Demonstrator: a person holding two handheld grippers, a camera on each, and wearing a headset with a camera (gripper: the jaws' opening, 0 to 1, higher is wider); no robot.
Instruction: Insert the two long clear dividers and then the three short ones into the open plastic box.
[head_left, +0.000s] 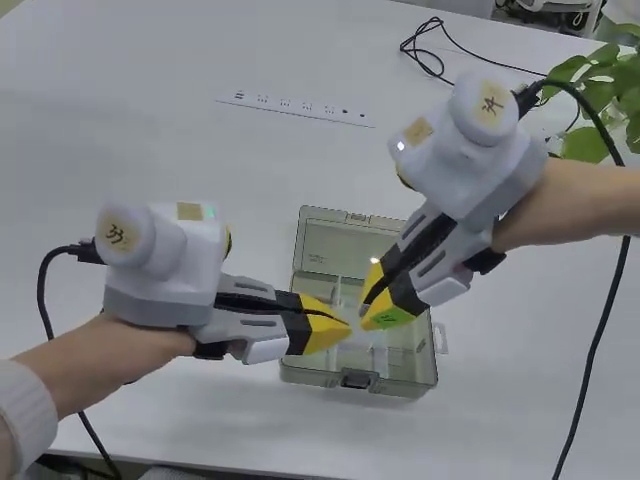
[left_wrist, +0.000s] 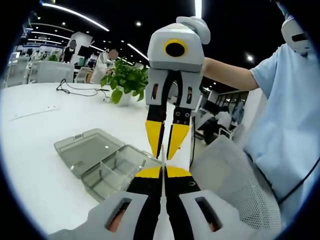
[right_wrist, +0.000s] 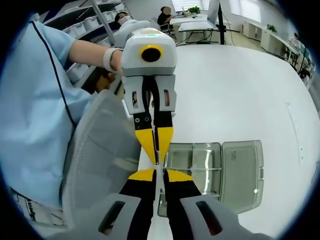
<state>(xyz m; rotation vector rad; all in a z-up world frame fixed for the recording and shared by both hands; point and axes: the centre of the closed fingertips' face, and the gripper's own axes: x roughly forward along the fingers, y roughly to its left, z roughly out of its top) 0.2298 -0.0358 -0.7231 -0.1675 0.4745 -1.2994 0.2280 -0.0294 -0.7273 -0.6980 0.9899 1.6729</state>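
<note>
The open rectangular box of greyish clear plastic (head_left: 400, 378) lay on the white surface (head_left: 150, 130) with its lid (head_left: 335, 245) folded back flat, and thin clear dividers (right_wrist: 192, 169) already stood inside its compartments. Just above the box, the yellow fingers of the left gripper (head_left: 338, 328) and the right gripper (head_left: 378, 316) met almost tip to tip. Both pairs of fingers were pressed together, and I could not tell if a thin clear piece was between them.

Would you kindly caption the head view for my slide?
Yellow-tipped left gripper and right gripper converge above the open translucent plastic box.
</note>
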